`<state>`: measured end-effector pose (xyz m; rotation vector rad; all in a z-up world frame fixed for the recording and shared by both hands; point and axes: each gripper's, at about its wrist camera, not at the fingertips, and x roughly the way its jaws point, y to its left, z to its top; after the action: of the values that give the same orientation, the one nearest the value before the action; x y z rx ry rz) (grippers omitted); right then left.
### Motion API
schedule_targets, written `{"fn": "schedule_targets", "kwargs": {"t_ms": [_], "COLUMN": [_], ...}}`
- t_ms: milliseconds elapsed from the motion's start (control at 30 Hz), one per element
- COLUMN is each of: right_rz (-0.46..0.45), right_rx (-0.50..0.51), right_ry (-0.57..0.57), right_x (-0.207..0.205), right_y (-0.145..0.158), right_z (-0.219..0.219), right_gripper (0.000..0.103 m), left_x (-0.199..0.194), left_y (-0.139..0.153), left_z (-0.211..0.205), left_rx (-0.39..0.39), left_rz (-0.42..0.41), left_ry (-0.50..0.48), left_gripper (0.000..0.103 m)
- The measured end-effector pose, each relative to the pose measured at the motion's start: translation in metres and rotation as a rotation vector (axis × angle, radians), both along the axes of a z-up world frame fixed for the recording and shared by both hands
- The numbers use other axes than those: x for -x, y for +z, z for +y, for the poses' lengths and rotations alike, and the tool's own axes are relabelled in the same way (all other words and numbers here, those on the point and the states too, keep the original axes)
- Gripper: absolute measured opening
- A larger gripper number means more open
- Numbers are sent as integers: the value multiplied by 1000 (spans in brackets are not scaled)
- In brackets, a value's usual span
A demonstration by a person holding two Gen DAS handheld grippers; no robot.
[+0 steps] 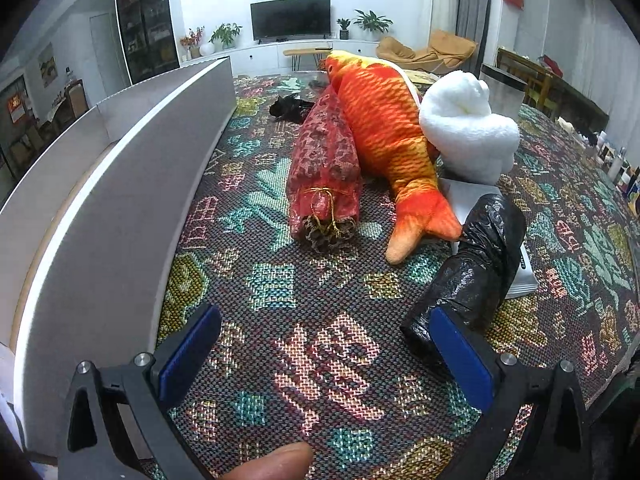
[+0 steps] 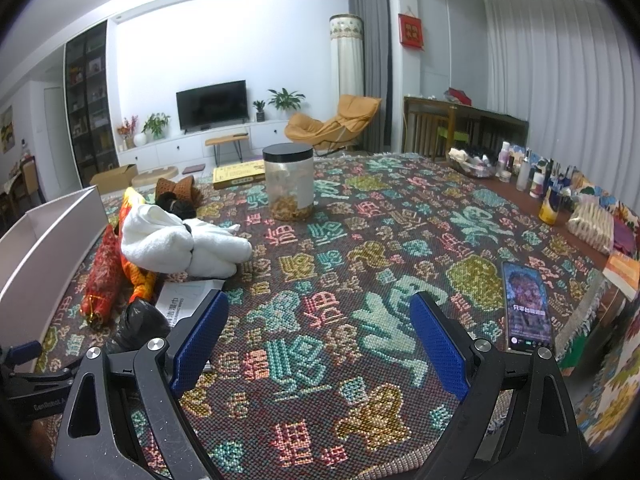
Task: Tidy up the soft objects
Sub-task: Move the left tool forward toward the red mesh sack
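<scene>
Both claws stand wide apart and empty: the left claw point(image 1: 324, 356) low in its frame, the right claw point(image 2: 320, 344) over bare patterned cloth. The soft things lie mid-frame in the left view: red mesh roll point(image 1: 326, 172), fish plush point(image 1: 384, 136), white towel point(image 1: 466, 128), black bag point(image 1: 472, 264) beside the left claw's right finger. The slick bag may slip or snag; the grey box point(image 1: 120, 200) wall at left could catch a swing.

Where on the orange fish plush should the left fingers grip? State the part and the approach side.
Grip the fish plush at the narrow waist just ahead of its tail fin. Come from the near end, fingers straddling it crosswise: the tail points toward the open left gripper, while the red roll and white plush crowd the wider body.
</scene>
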<state>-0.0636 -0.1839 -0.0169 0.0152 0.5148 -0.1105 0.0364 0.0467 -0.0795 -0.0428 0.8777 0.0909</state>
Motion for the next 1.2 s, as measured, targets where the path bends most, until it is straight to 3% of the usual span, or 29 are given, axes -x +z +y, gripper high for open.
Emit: {"fn": "schedule_targets", "kwargs": {"t_ms": [900,967,1067,1200], "right_rz": [5,5,5,7], "right_rx": [-21,-22,-22,-26], "right_ry": [-1,-1,-1,-1], "right_x": [0,0,0,-2], "right_y": [0,0,0,0], "right_z": [-4,-5,-5,-6], "right_gripper": [94,94,94,94], "left_x": [-7,-9,-15,-13], "left_y": [-8,-11,-27,-27], "left_z": [16,16,9,10], "left_rx": [-14,-40,-124,-119], "left_rz": [27,46,140,130], "left_ry": [49,60,33,43], "left_gripper": [103,103,103,103]}}
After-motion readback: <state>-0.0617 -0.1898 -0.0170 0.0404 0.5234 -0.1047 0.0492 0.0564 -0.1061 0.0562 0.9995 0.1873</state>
